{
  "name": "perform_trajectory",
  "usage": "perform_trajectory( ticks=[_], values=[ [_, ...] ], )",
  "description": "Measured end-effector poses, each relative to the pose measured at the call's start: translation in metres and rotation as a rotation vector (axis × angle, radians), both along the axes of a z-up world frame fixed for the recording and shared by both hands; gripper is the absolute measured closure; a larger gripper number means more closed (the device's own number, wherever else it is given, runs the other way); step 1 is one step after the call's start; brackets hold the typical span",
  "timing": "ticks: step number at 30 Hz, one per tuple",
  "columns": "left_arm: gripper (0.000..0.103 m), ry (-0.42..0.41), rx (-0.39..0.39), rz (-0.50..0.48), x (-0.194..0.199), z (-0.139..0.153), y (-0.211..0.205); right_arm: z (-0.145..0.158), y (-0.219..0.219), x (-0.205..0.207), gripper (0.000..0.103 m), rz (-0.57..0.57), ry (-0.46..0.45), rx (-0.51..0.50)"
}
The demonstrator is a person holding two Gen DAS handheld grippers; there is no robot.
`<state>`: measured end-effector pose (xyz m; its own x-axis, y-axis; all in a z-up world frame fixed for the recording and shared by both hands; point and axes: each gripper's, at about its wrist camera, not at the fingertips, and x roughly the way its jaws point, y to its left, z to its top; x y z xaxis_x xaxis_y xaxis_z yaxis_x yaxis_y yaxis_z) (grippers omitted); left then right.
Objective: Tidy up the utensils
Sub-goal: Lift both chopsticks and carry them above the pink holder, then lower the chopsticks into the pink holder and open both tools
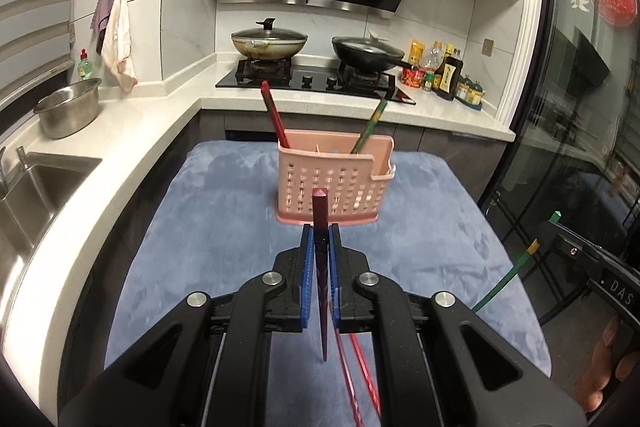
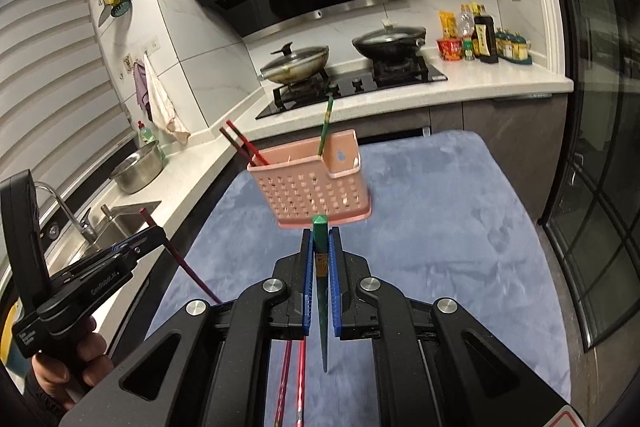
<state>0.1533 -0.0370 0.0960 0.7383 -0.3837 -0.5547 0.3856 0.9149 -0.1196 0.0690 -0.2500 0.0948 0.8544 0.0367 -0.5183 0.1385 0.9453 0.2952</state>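
Observation:
A pink perforated utensil basket (image 1: 336, 183) (image 2: 312, 183) stands on a blue cloth (image 1: 224, 211) (image 2: 432, 227). Red chopsticks (image 1: 274, 117) (image 2: 240, 143) lean in its left side and a green chopstick (image 1: 370, 127) (image 2: 326, 125) in its right. My left gripper (image 1: 320, 231) is shut on a dark red chopstick (image 1: 320, 255), held above the cloth in front of the basket. My right gripper (image 2: 320, 235) is shut on a green chopstick (image 2: 322, 267), also in front of the basket. Two more red chopsticks (image 1: 360, 371) (image 2: 292, 379) lie on the cloth beneath the grippers.
A white L-shaped counter holds a steel bowl (image 1: 68, 111), a sink (image 1: 32, 195), a gas hob with two lidded pans (image 1: 268, 41) (image 1: 366, 53) and sauce bottles (image 1: 448, 73). A glass door (image 1: 580, 107) stands on the right.

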Motion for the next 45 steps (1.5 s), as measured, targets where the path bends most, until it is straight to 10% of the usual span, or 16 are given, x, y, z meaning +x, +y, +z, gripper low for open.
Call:
perform_trajectory(
  ticks=[28,45],
  values=[
    [0.096,-0.272,-0.072,0.078,0.137,0.121,-0.037,0.110,-0.051,0.159,0.096,-0.037,-0.258,0.035],
    [0.096,-0.207,-0.051,0.086,0.189,0.082,-0.054,0.072,-0.041,0.229,0.096,-0.023,-0.180,0.002]
  ],
)
